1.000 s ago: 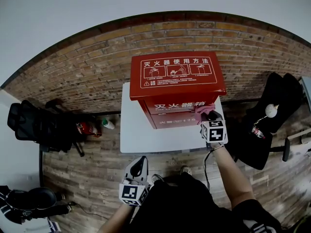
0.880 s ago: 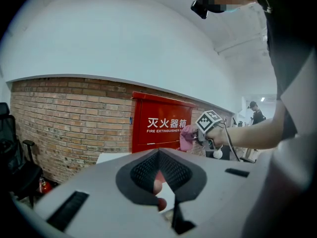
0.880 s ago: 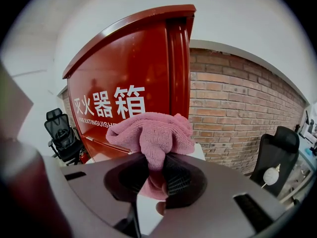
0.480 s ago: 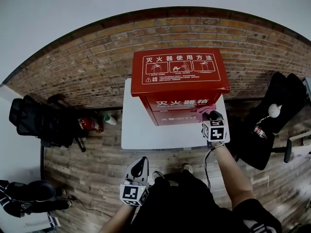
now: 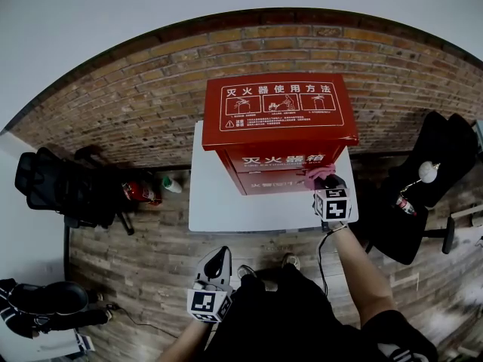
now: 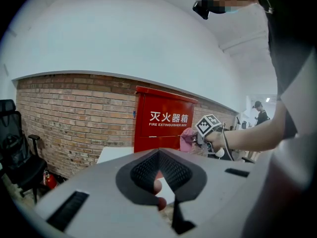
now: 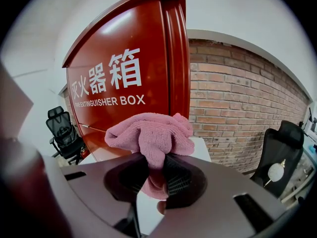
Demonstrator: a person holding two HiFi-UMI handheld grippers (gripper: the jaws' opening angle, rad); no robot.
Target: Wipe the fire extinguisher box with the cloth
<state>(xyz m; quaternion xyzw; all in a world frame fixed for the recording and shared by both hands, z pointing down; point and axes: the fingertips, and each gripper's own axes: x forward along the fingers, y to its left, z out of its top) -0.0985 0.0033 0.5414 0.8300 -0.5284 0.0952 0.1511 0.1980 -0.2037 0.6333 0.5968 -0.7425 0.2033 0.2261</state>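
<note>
A red fire extinguisher box with white lettering stands on a white table against the brick wall. My right gripper is shut on a pink cloth held against the lower right of the box's front face. In the right gripper view the cloth bunches out between the jaws, just before the red box. My left gripper hangs low, away from the table, shut with nothing in it. In the left gripper view the box and the cloth show ahead.
A black office chair stands at the left. A small red extinguisher and a bottle lie on the wooden floor beside it. Another black chair is at the right. A person stands far back.
The right gripper and cloth have slid slightly down the box's front face. The left gripper has stayed where it was.
</note>
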